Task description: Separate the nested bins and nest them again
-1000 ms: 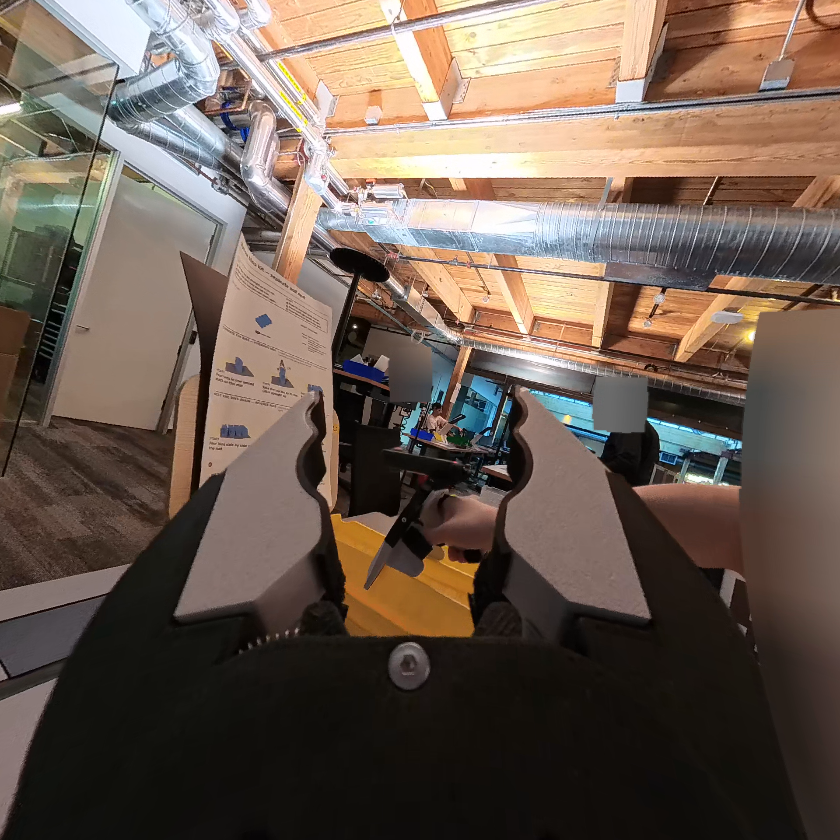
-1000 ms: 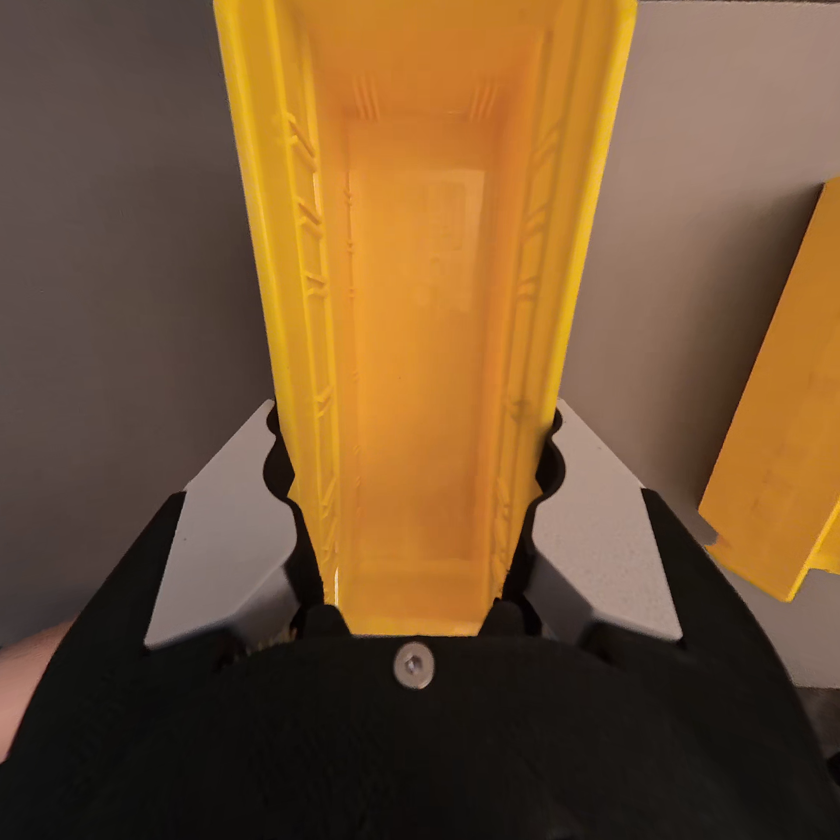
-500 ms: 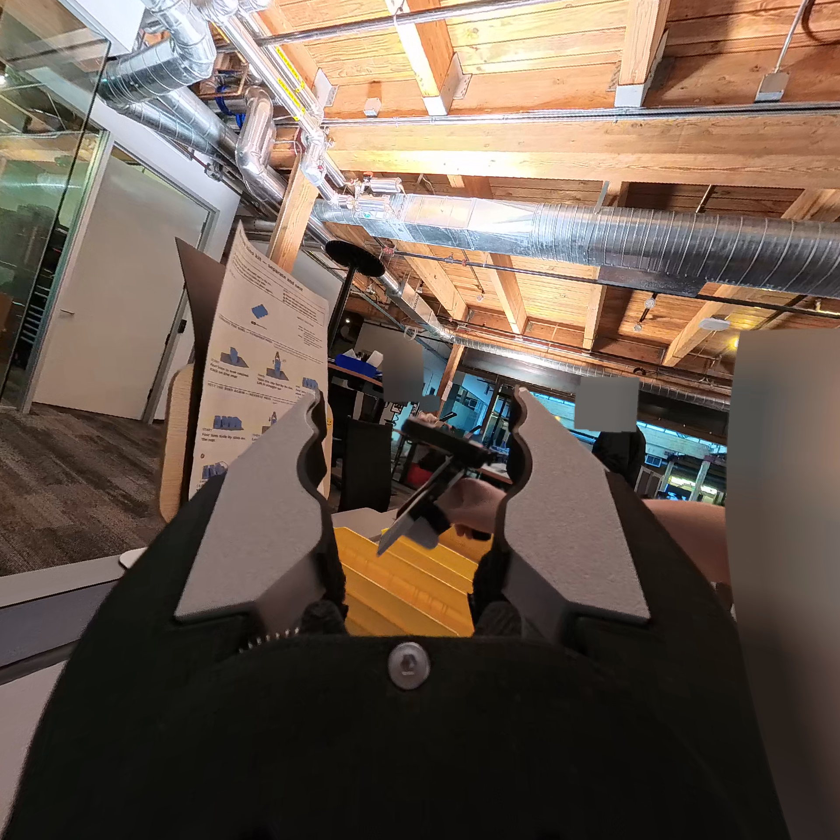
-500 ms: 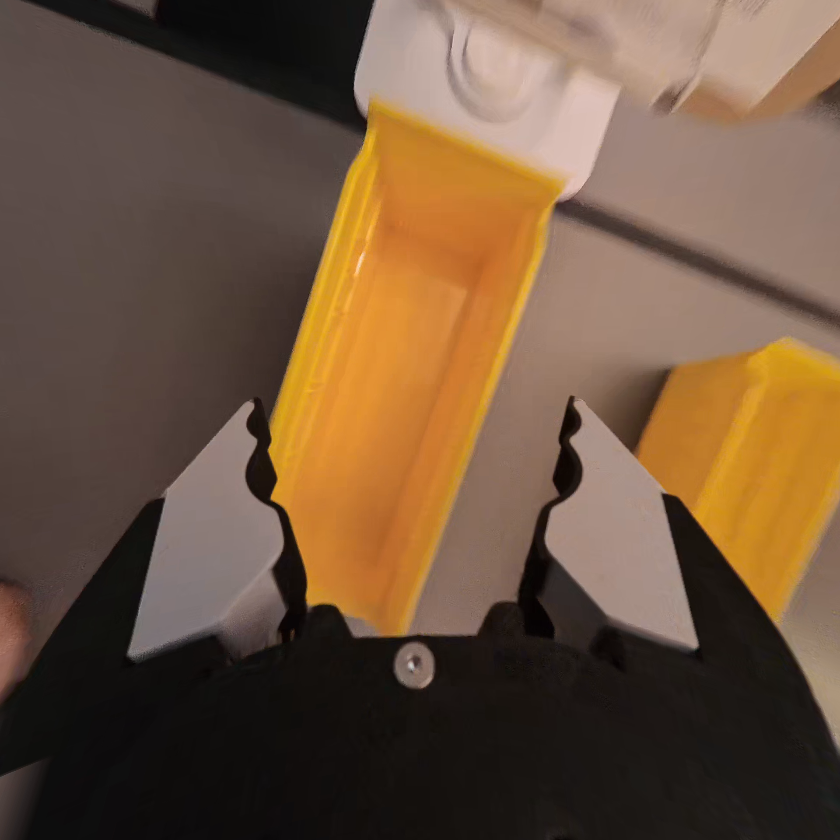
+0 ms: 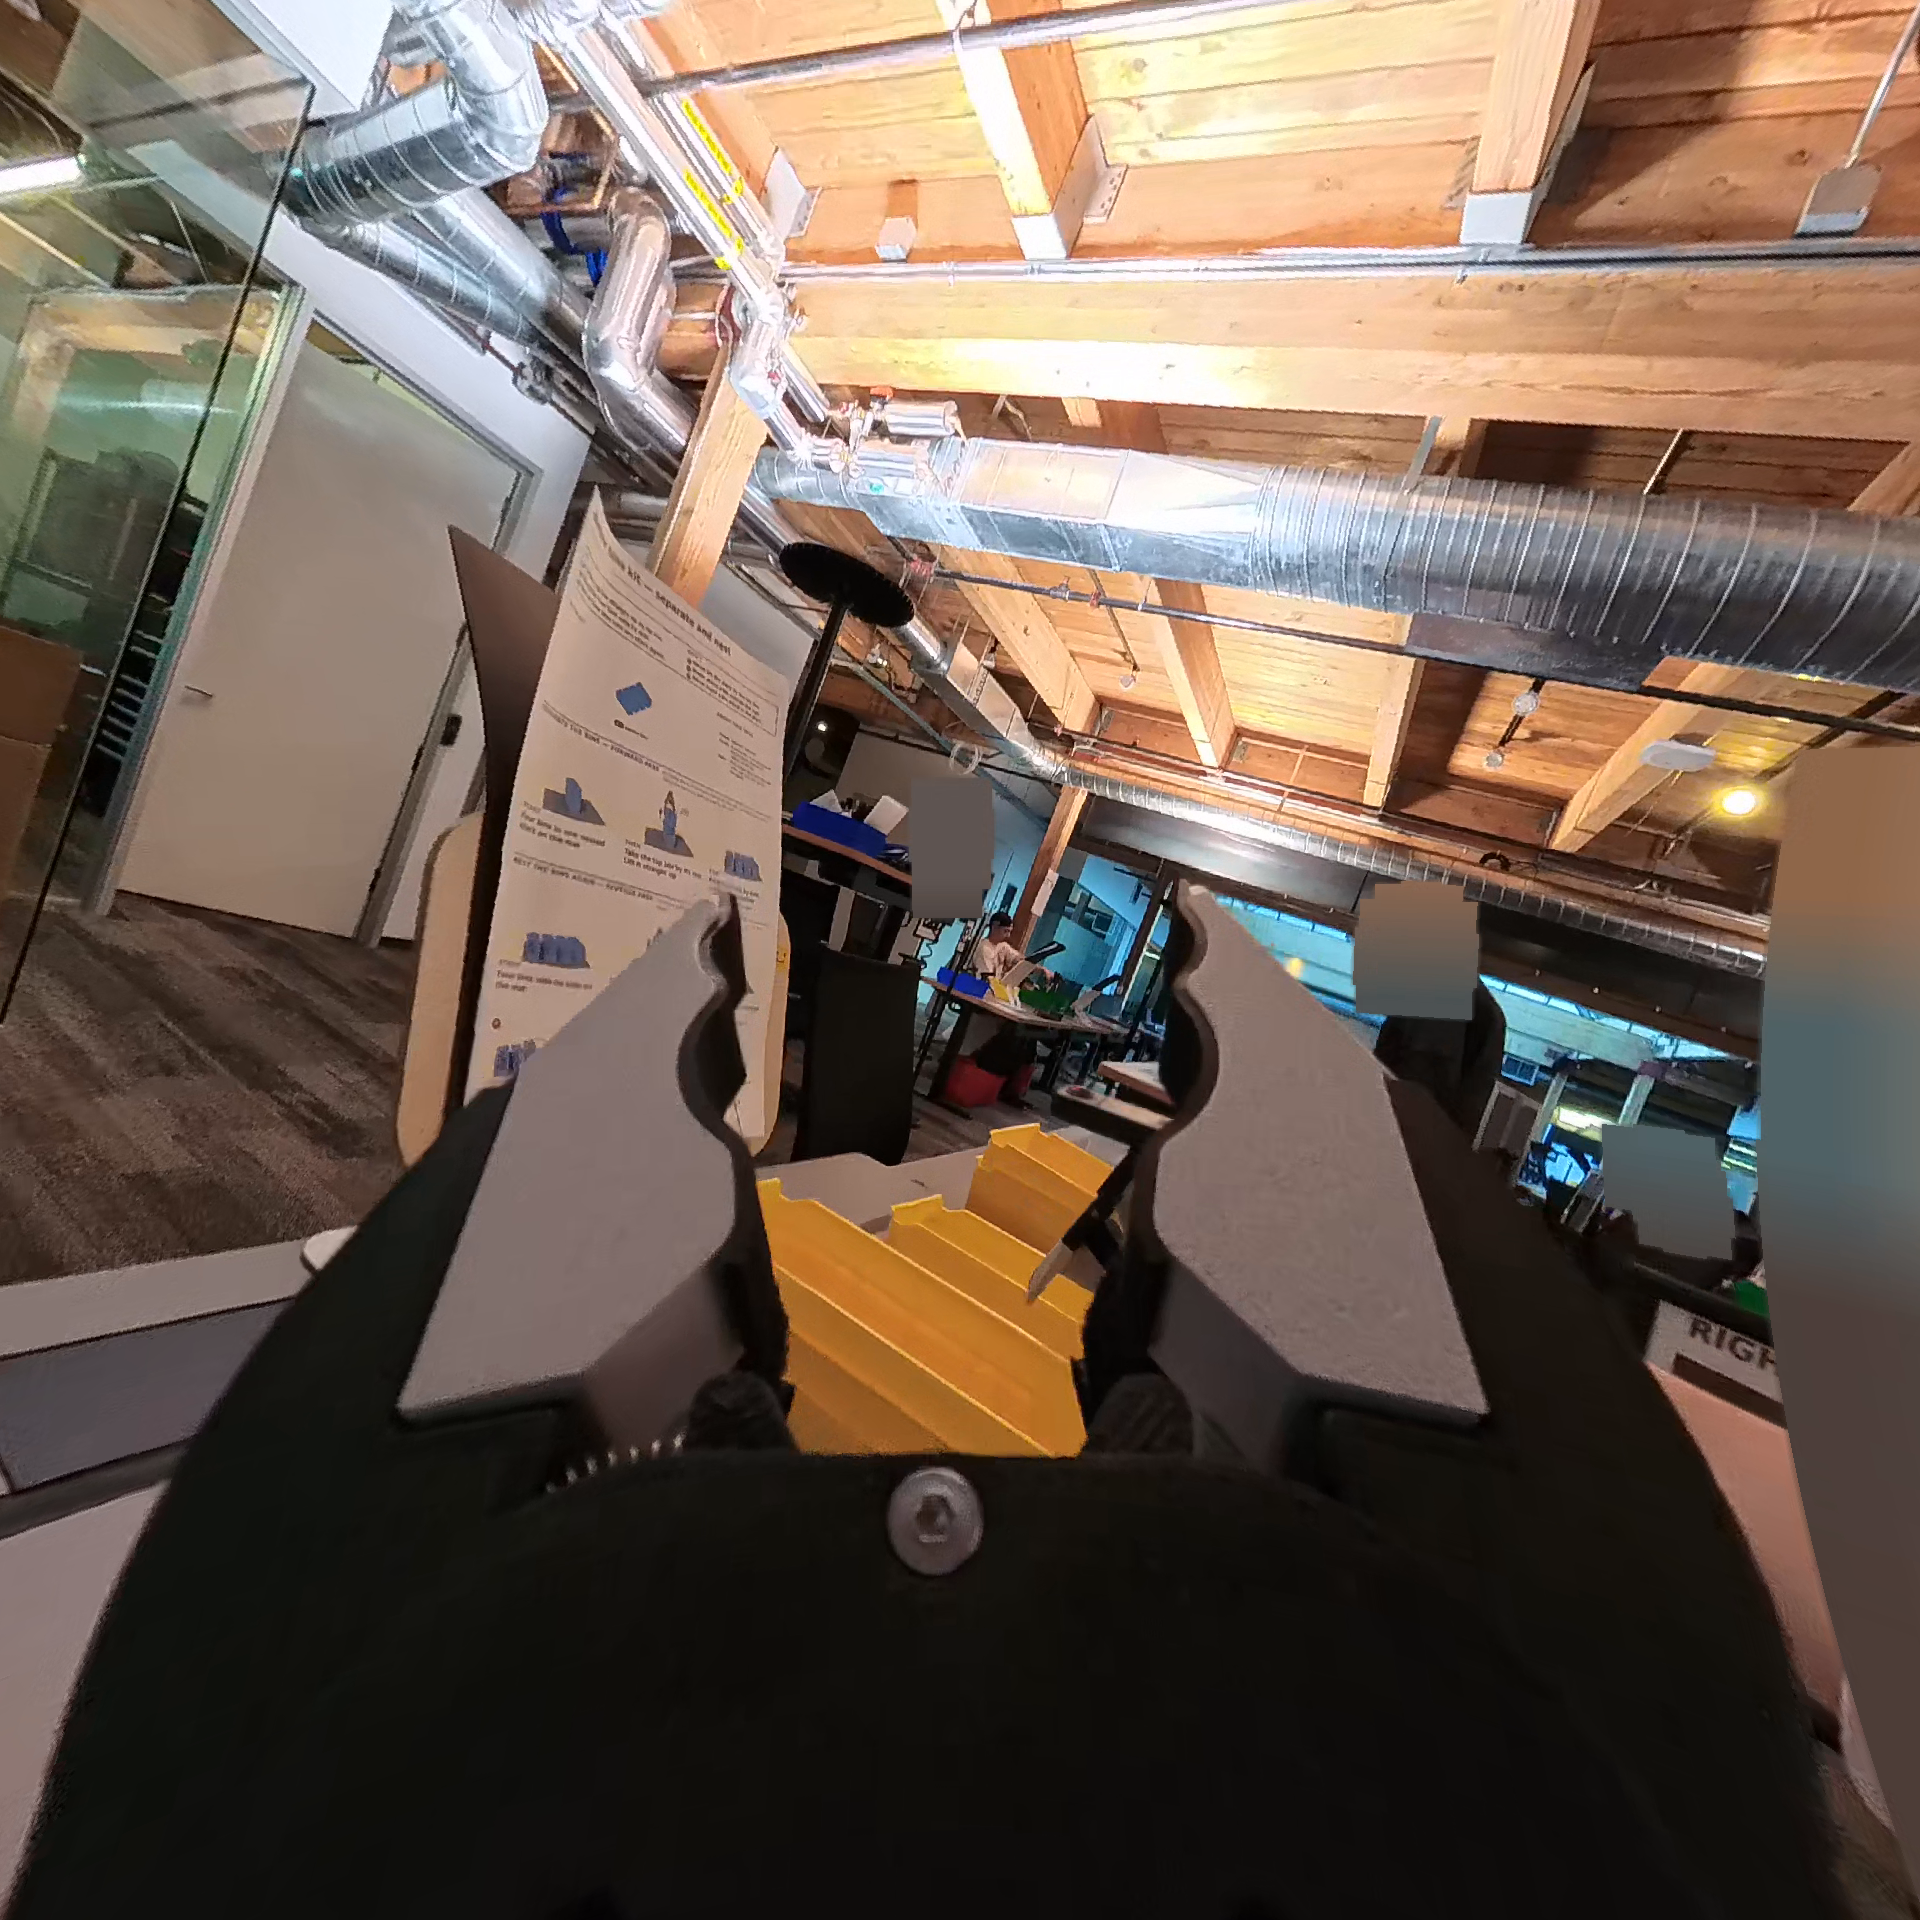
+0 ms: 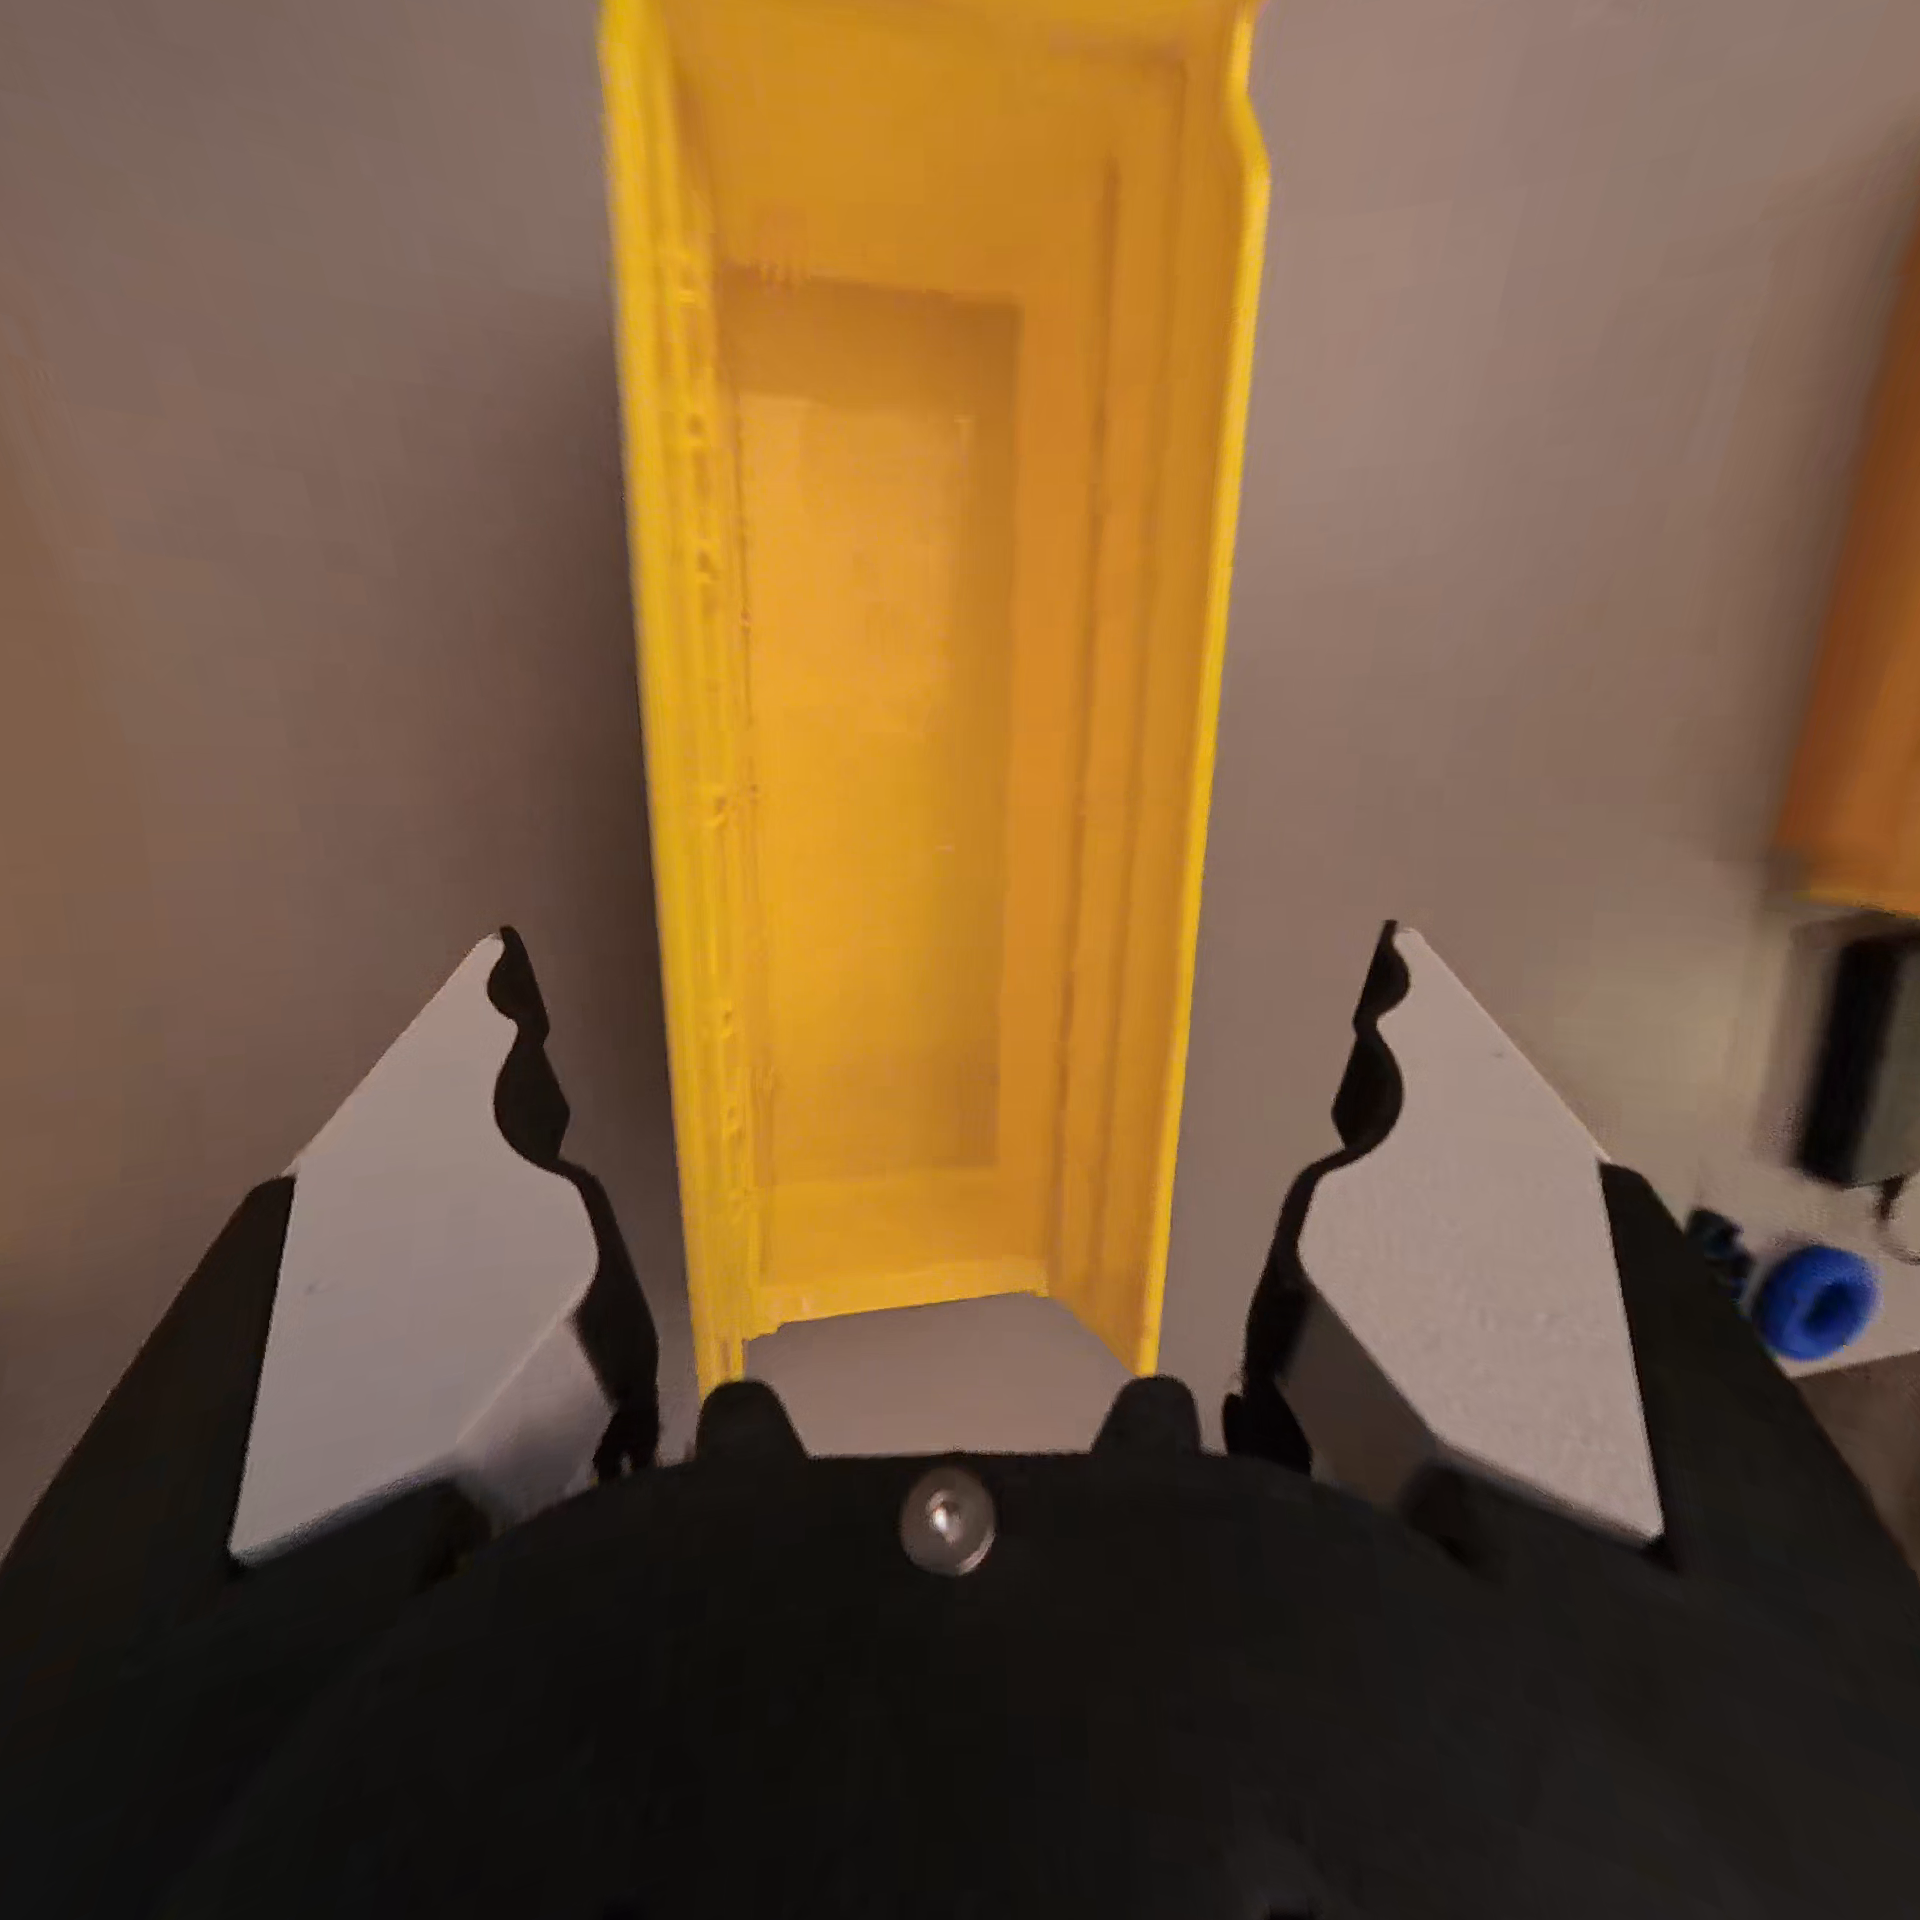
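Observation:
In the right wrist view my right gripper (image 6: 945,935) is wide open. A long yellow bin (image 6: 935,623) lies open side up on the grey table (image 6: 312,520) between the fingers, with a clear gap on each side. A second yellow bin (image 6: 1870,520) shows at the right edge. In the left wrist view my left gripper (image 5: 951,904) is open, tilted upward, with nothing between its tips. Past its finger bases several yellow bins (image 5: 914,1330) lie side by side on the table (image 5: 852,1179). One of the right gripper's fingers (image 5: 1075,1236) pokes in above them.
An instruction sheet (image 5: 644,862) stands on a board at the table's far left. A blue round part (image 6: 1813,1304) and a black box (image 6: 1860,1070) lie at the table's right side. Desks and people are far behind.
My right gripper was shut on the yellow bin, opened wide and let it go; the bin now lies loose between the fingers. The left gripper tilted a little; its jaws did not move.

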